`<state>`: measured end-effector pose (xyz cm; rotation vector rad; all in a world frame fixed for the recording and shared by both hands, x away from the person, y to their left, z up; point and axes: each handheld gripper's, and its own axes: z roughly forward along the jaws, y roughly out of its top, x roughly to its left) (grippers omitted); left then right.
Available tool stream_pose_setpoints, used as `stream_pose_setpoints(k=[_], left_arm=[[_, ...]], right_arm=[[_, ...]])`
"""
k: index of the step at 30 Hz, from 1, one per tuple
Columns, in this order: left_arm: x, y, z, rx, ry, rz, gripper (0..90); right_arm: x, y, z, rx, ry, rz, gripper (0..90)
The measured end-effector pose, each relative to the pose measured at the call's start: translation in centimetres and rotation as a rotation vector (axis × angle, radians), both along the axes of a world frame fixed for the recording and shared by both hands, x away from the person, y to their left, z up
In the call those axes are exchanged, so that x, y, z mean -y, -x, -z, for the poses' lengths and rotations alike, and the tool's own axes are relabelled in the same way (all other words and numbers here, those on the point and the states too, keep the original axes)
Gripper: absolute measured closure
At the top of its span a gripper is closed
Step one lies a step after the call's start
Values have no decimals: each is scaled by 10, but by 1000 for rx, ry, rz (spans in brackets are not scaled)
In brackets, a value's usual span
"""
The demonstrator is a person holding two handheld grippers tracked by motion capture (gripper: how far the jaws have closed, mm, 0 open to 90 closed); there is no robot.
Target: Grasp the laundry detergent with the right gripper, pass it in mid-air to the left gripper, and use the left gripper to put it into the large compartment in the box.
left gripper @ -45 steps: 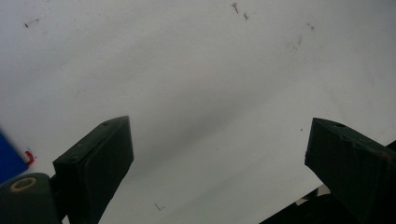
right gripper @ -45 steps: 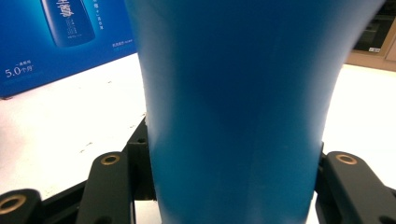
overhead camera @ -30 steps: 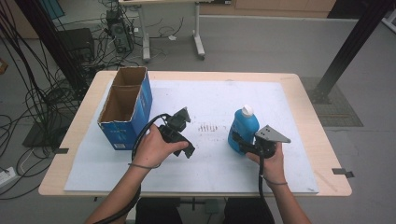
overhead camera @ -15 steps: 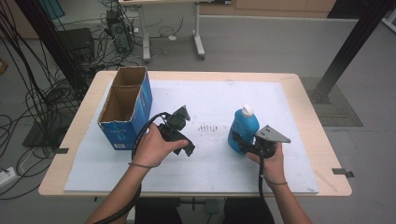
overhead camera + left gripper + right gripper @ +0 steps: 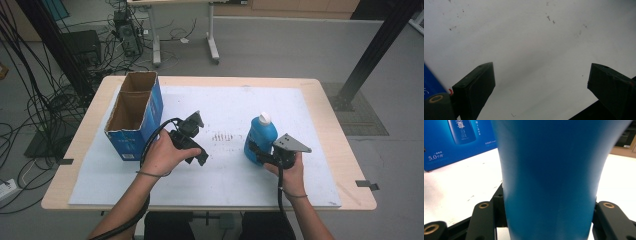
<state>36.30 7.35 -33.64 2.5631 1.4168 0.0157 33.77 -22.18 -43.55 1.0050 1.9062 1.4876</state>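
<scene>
Gripping the blue bottle (image 5: 260, 136) with my right tool (image 5: 256, 150), I have its jaws clamped on either side of the lower body, as the right gripper view shows with the bottle (image 5: 549, 180) wedged between the two black jaws. It stands upright on the white mat (image 5: 225, 100) that covers the surface (image 5: 330, 125), right of centre, its white cap (image 5: 264, 118) on top. My left tool (image 5: 196, 119) sits near the middle of the mat, released, jaws wide apart with nothing between them; the left gripper view looks through them at bare mat (image 5: 531, 50). An open blue cardboard box (image 5: 135, 117) stands at the left of the mat, well apart from the bottle, just beside my left hand (image 5: 162, 155)
</scene>
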Motion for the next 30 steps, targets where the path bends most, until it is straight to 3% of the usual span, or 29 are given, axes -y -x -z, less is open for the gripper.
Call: stream_pose_setpoints(k=[7,13,23,30], left_arm=[[0,1,-5,7,1,32,78],[1,0,-14,16,1,52,78],[2,3,-41,53,3,143,77],[2,3,-61,70,18,213,79]], right_arm=[[4,2,-8,-7,-21,-23,441],[6,1,-17,-15,-7,-51,440],[12,-4,-36,-27,7,-104,440],[10,-5,-47,-40,26,-181,440]])
